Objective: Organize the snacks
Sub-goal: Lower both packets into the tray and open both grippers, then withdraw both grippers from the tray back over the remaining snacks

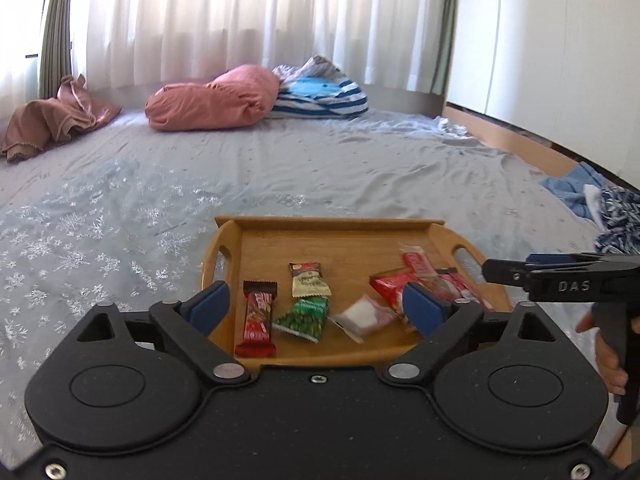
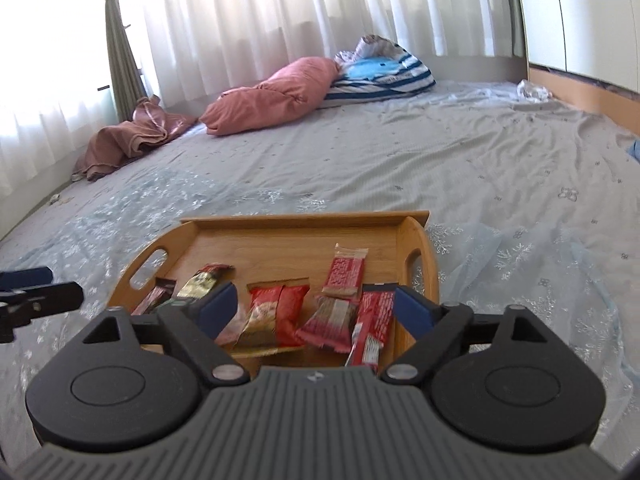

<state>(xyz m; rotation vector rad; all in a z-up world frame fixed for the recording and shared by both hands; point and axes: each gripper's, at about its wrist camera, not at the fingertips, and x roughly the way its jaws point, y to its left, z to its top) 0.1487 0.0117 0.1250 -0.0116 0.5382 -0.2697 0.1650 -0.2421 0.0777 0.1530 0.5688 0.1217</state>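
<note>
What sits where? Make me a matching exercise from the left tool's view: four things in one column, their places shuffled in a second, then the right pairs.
Things:
1. green snack packet
2. wooden tray
3. pink pillow
4. striped pillow

Places:
A. on the bed, against the pink pillow's right end
B. on the grey bedsheet, holding the snacks
C. on the tray, between the red bar and the clear white packet
D. far side of the bed, left of the striped one

Pairs: 1-C, 2-B, 3-D, 4-A

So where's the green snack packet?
In the left wrist view, the green packet lies near the front of the wooden tray, between the red bar and the white packet.
</note>
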